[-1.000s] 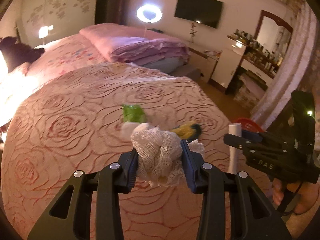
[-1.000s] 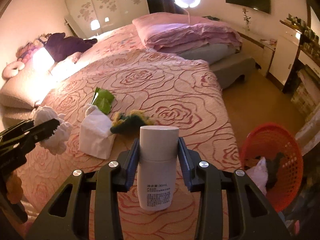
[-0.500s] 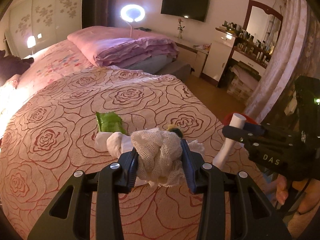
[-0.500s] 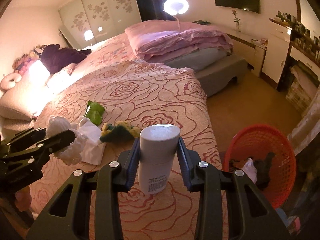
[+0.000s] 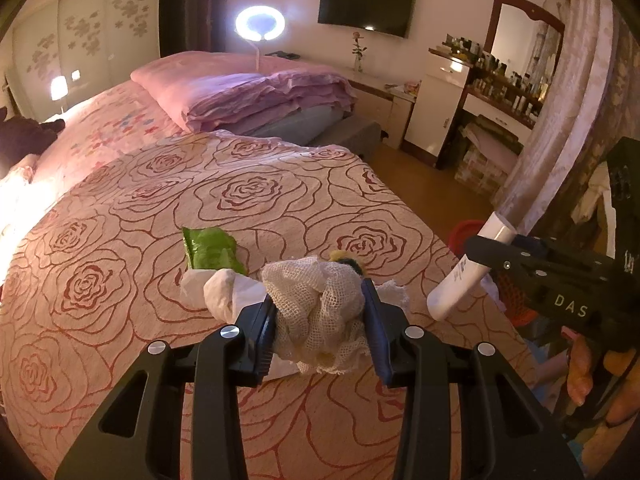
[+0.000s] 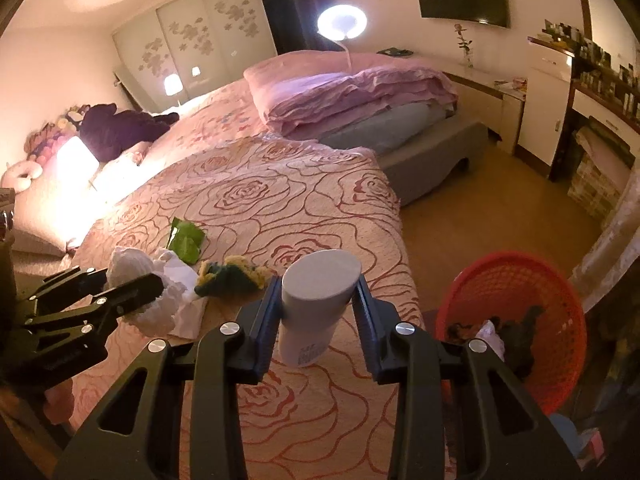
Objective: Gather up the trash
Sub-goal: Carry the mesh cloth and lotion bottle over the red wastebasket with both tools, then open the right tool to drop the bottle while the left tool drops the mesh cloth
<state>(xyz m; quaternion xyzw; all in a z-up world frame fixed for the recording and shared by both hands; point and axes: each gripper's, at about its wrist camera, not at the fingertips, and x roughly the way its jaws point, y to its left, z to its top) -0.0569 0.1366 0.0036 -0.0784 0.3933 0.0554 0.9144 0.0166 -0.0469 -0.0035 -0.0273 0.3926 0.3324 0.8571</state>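
- The left hand-held gripper (image 5: 320,320) is clamped on a crumpled wad of white mesh gauze (image 5: 320,304), carried clear above the pink rose-patterned bedspread (image 5: 248,192).
- The right hand-held gripper (image 6: 318,312) is closed on a white cylindrical plastic bottle (image 6: 314,304); against a second ago the bottle has tipped from upright to leaning, cap toward the camera.
- Both views have swung toward the bed's foot and the floor, which suggests a carry toward the bin.
- The red mesh plastic basket (image 6: 560,344) stands on the floor beside the bed, already holding pale and dark scraps (not identifiable).
- Remaining on the bedspread: a green foil wrapper (image 6: 185,240), a white crumpled tissue (image 6: 180,276) and a yellow-and-dark-green scrap (image 6: 230,276), lying close together.
- Judgement: collection is partly done; both held items await deposit.
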